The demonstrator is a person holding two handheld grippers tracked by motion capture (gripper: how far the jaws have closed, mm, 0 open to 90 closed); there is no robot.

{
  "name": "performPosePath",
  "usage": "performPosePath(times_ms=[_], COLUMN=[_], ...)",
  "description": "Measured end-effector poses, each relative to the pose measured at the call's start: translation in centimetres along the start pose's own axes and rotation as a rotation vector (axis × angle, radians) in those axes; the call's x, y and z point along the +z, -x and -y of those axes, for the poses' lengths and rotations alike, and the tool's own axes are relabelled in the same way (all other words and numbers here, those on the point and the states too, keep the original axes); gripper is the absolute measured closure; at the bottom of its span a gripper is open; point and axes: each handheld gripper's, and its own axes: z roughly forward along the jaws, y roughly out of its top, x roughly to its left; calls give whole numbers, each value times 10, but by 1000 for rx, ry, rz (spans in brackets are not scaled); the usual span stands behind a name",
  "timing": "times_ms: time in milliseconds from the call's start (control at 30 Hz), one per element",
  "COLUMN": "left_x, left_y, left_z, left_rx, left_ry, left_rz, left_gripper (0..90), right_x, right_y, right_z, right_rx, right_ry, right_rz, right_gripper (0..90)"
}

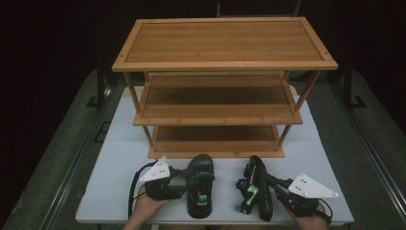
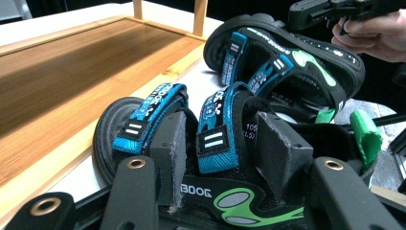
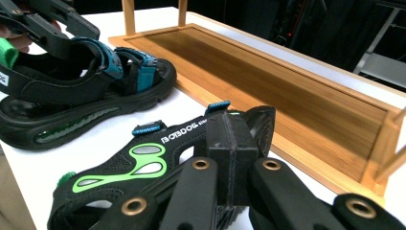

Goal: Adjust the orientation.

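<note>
Black jaws of the left gripper (image 2: 218, 143) rise closest to the lens in the left gripper view, standing apart on either side of a blue strap of the left sandal (image 2: 191, 143); the pads sit just beside the strap, and whether they press on it I cannot tell. That sandal rests upright on its sole on the white table (image 1: 115, 158), toe toward the wooden shelf (image 1: 215, 115), just in front of the shelf's bottom board. In the high view the left gripper (image 1: 184, 181) reaches the sandal (image 1: 199, 184) from the left side, held by the left hand (image 1: 146, 205) at the table's near edge.

In the right gripper view the right gripper (image 3: 229, 143) has its 2 pads pressed together, with the edge of the right sandal (image 3: 158, 163) pinched between them as far as the picture shows; the jaws are fully together. This sandal is tipped on its side, its black and green sole face turned up toward that camera. From above, the right gripper (image 1: 268, 184) meets the right sandal (image 1: 256, 189) from the right, the right hand (image 1: 311, 221) behind it. Both sandals lie near each other, apart, with bare table between them.
</note>
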Motion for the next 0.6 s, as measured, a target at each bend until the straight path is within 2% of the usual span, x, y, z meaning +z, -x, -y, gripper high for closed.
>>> performPosePath(times_ms=[200,233,300,400,467,533,600], left_x=[0,0,-1,-1,0,1,1], left_y=[0,0,0,0,0,1,1], left_z=[0,0,0,0,0,0,1], left_rx=[2,2,5,6,3,8,11], left_ry=[-2,-2,1,-2,-5,-10,-15], left_rz=[0,-1,-2,-4,-1,-4,-3], left_gripper=[536,535,534,534,534,534,533], right_x=[-12,-14,-22,-28,-29,-32,-32], right_y=[10,13,20,32,36,46,49], right_z=[5,7,10,18,21,25,27], right_rx=[25,31,37,111,112,176,184], right_ry=[-11,-20,-52,-53,-88,-67,-81], right_rz=[49,68,136,145,209,177,187], right_gripper=[897,897,896,898,898,897,897])
